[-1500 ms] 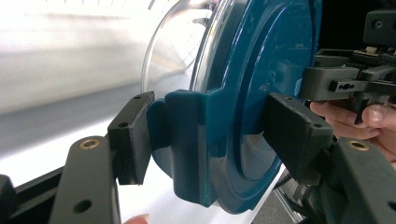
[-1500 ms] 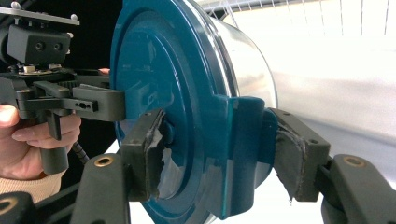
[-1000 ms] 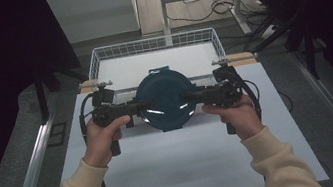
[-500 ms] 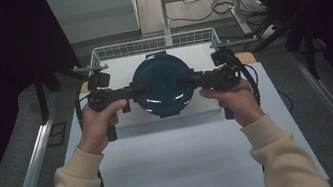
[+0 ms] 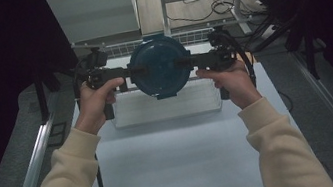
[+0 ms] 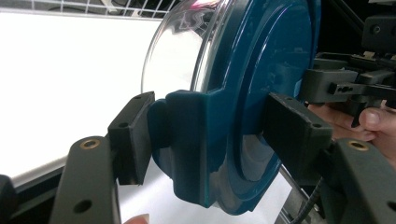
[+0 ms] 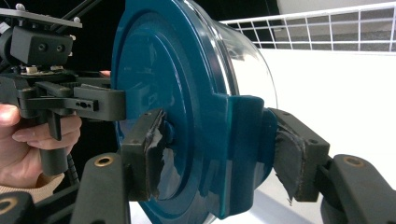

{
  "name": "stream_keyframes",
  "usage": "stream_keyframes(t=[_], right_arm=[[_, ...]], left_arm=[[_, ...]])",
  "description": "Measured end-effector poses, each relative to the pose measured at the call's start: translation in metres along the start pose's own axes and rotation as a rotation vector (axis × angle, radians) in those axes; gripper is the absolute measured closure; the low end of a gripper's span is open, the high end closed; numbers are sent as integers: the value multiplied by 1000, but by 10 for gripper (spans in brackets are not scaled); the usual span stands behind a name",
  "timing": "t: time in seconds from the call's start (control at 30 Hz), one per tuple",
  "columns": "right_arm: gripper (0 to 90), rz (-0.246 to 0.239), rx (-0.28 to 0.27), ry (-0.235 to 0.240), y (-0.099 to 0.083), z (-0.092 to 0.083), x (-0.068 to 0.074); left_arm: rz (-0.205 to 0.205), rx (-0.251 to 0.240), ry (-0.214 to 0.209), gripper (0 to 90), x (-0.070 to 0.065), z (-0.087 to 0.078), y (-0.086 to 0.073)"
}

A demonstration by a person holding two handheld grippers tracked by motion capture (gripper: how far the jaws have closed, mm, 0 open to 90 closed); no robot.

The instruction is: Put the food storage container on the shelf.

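Note:
A round glass bowl with a dark teal lid (image 5: 160,66) hangs in the air, held from both sides. My left gripper (image 5: 136,71) is shut on the lid's left tab. My right gripper (image 5: 185,62) is shut on the opposite tab. In the left gripper view the pads clamp the teal tab (image 6: 187,140) from both sides, and the clear glass wall (image 6: 182,51) shows behind the lid. In the right gripper view my right gripper (image 7: 219,149) pinches its tab with worn pads, and the lid (image 7: 154,60) faces the camera side.
A white wire basket (image 5: 167,109) stands on the white table mat (image 5: 175,163) under and behind the bowl. Metal rails run along both table sides. Shelving and cables lie beyond the far edge.
Both hands have raised the bowl and carried it away from the person, from in front of the basket to above it. The grips are the same.

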State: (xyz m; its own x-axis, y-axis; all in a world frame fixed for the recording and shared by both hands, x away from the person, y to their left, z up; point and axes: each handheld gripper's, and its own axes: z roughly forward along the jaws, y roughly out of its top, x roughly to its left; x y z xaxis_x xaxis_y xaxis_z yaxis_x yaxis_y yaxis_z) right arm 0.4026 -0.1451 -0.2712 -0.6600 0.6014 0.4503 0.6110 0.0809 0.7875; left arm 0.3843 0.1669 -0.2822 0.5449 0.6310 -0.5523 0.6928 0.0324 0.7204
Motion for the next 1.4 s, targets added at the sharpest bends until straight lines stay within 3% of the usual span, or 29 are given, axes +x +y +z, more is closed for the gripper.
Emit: stream_keyframes(t=[0.17, 0.3, 0.5, 0.67, 1.0, 1.13, 1.3, 1.4], right_arm=[[390, 8, -1, 2, 12, 5, -4], [391, 26, 8, -4, 29, 14, -14], [392, 48, 23, -15, 37, 24, -30], [393, 70, 30, -17, 39, 30, -41], [393, 142, 87, -5, 32, 45, -57], [390, 172, 80, -3, 31, 51, -62], [364, 218, 80, -4, 33, 57, -70], [338, 279, 94, 5, 34, 63, -79]], left_arm=[[12, -1, 2, 357, 6, 2, 14], [-3, -4, -6, 356, 18, 10, 30], [-19, 21, -15, 356, 33, 25, 40], [-37, 38, -25, 356, 44, 34, 43], [-77, 92, 1, 350, 59, 44, 41], [-99, 80, -8, 351, 65, 45, 41], [-183, 68, -34, 349, 78, 54, 46], [-244, 62, -43, 341, 86, 60, 47]])
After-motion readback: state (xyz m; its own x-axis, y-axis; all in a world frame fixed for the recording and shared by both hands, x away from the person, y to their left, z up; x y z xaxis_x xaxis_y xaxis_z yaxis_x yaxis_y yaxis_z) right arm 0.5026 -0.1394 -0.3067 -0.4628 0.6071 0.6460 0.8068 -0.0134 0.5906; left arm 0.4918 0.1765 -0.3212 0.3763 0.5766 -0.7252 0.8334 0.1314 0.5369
